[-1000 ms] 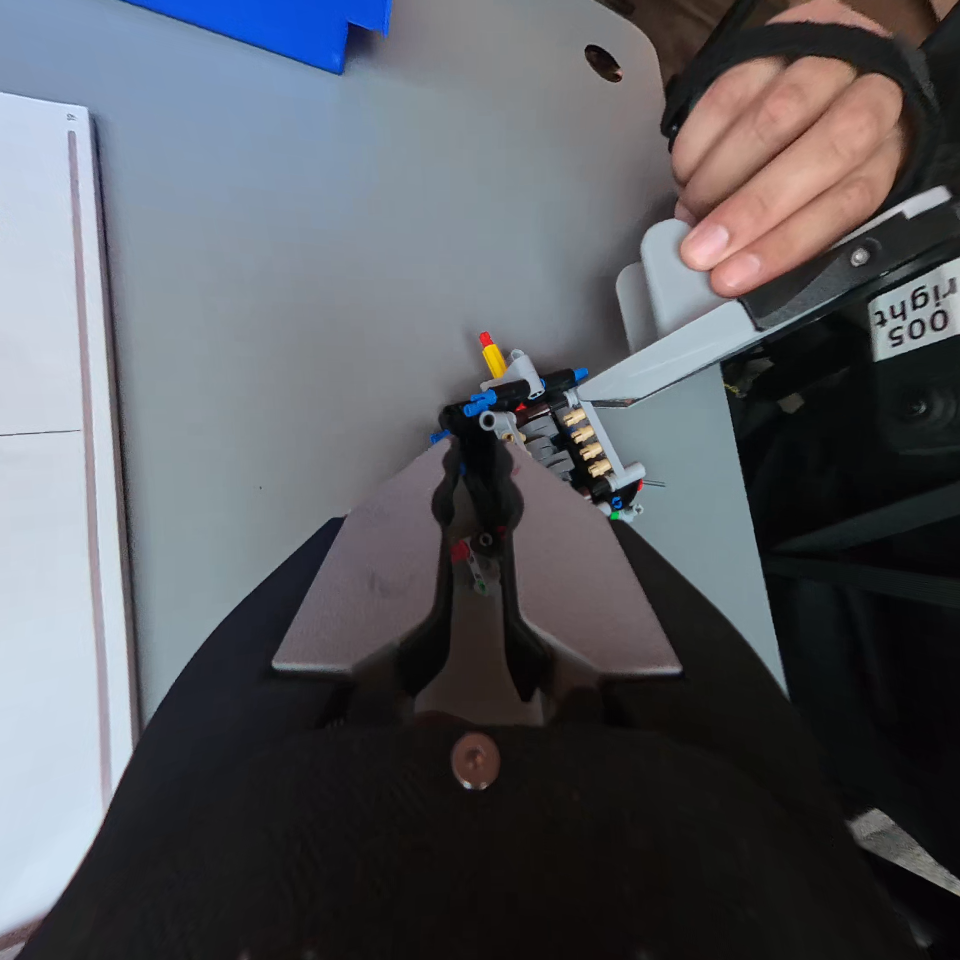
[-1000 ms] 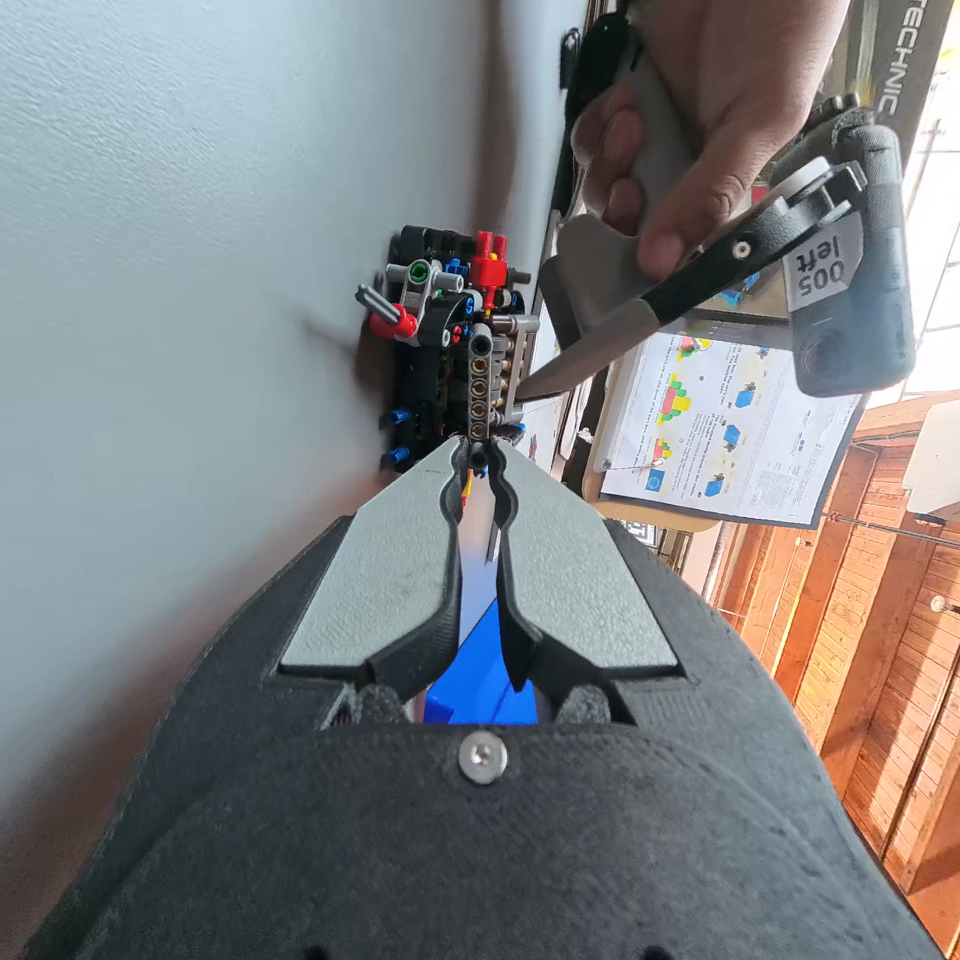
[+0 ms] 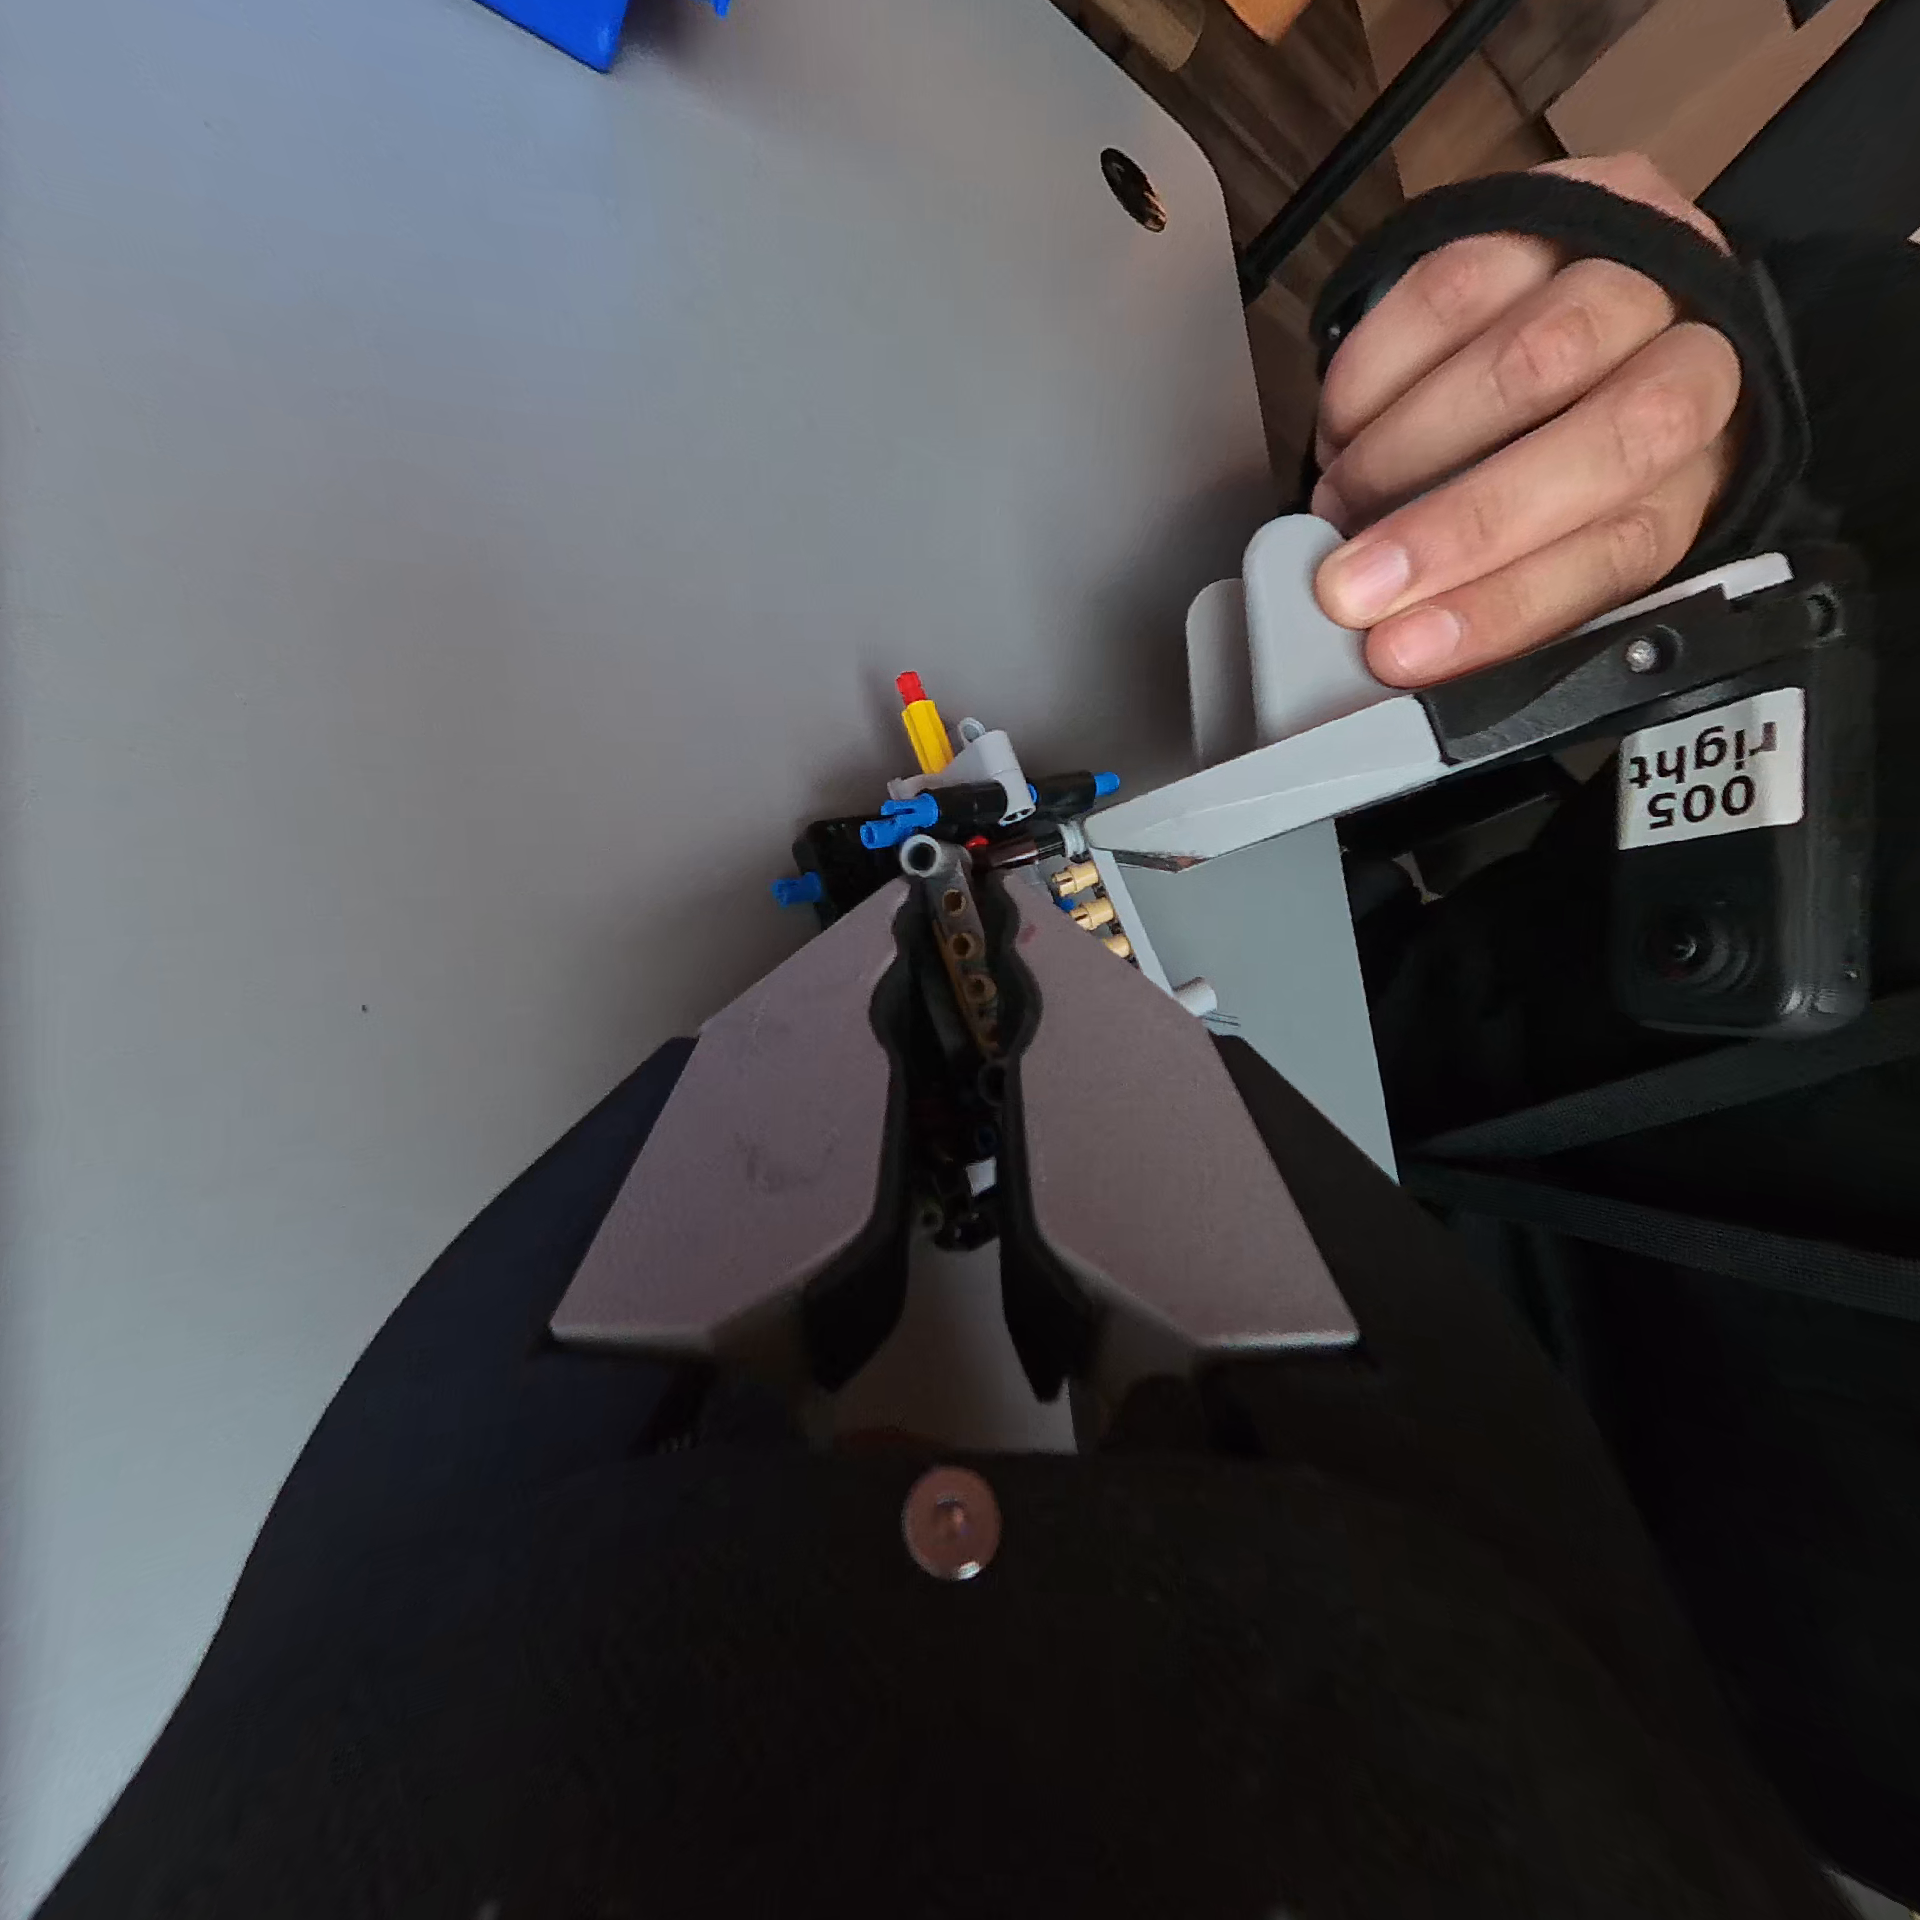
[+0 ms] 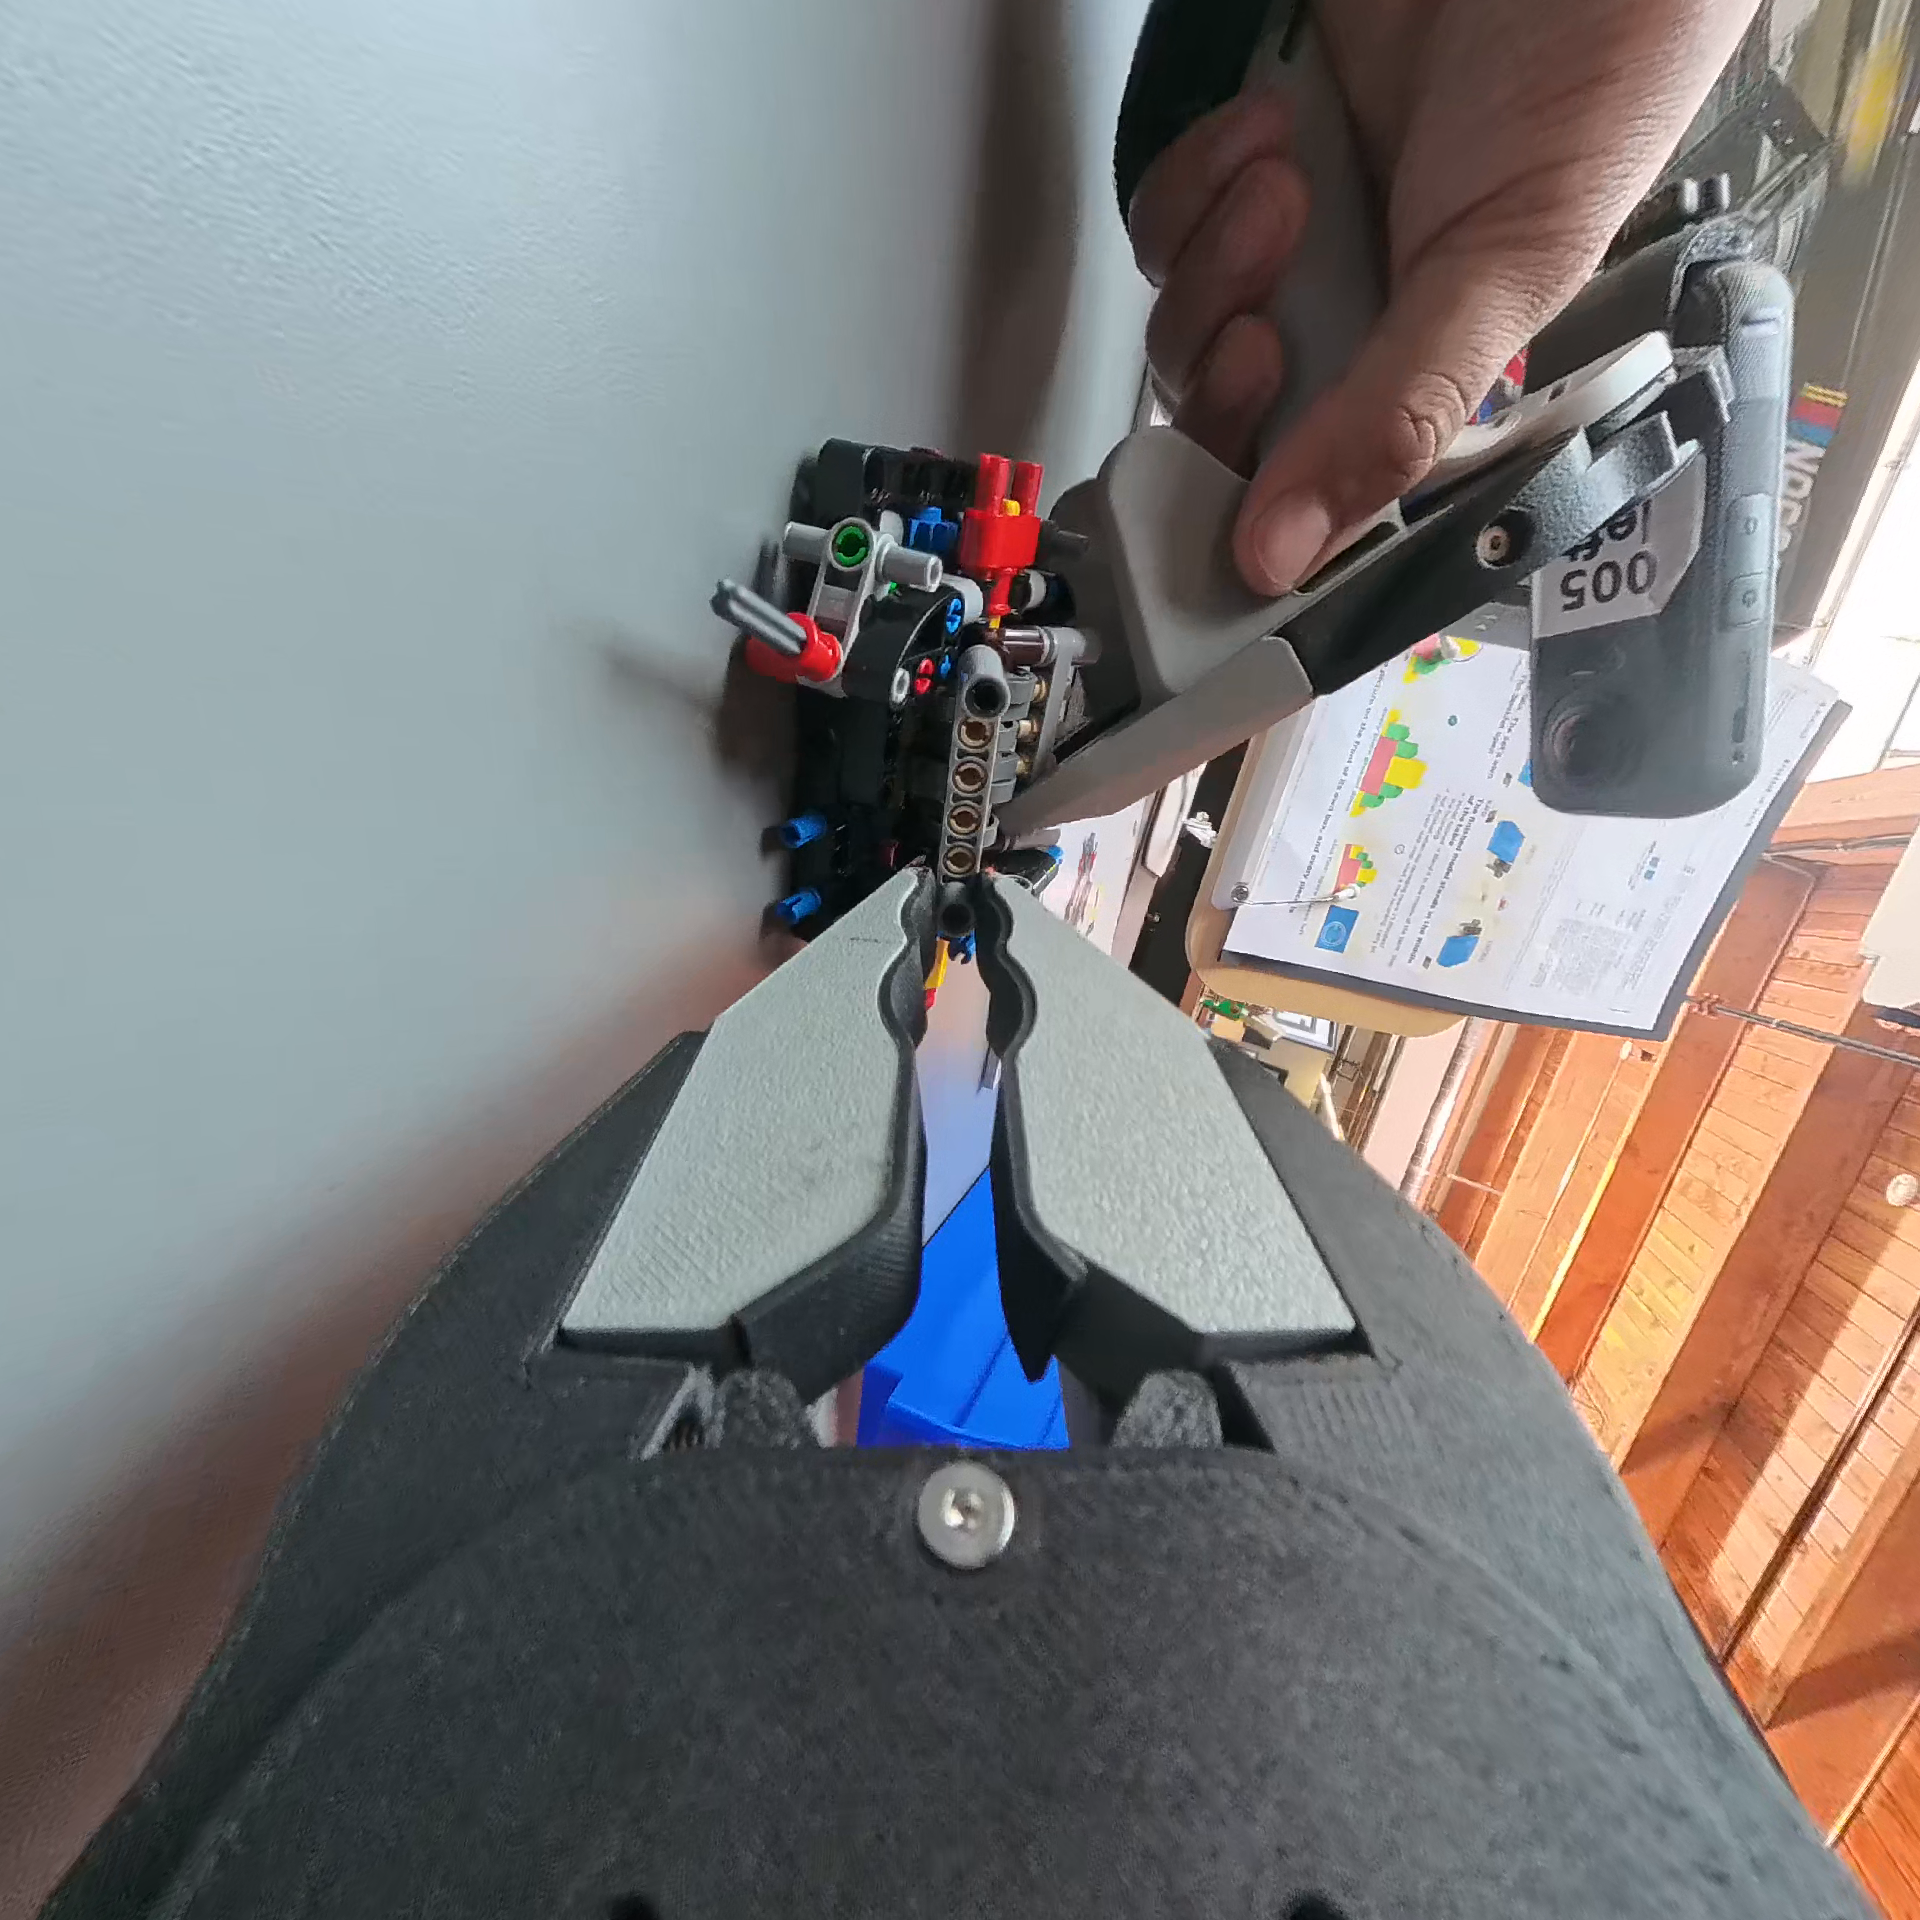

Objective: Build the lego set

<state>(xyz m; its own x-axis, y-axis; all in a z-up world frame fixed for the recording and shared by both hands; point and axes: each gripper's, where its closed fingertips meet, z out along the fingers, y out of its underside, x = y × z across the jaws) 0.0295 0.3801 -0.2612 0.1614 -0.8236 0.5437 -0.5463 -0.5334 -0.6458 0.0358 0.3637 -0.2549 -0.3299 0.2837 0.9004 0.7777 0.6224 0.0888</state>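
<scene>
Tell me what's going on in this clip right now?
A person holds a claw in each hand and works on a small lego assembly held just above a grey table. The left claw is clamped on the assembly's dark holed beam. The right claw pinches the same beam's lower end. A printed instruction sheet hangs behind.

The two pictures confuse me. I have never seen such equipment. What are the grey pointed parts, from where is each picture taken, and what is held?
Each picture comes from a camera fixed on a hand-held two-finger gripper, looking along its grey fingers. A person's hand squeezes each handle. The left gripper is shut on the lego model; the right gripper pinches the same lego model at a dark beam with holes. The model is held close to the grey table. An instruction sheet stands behind.
</scene>
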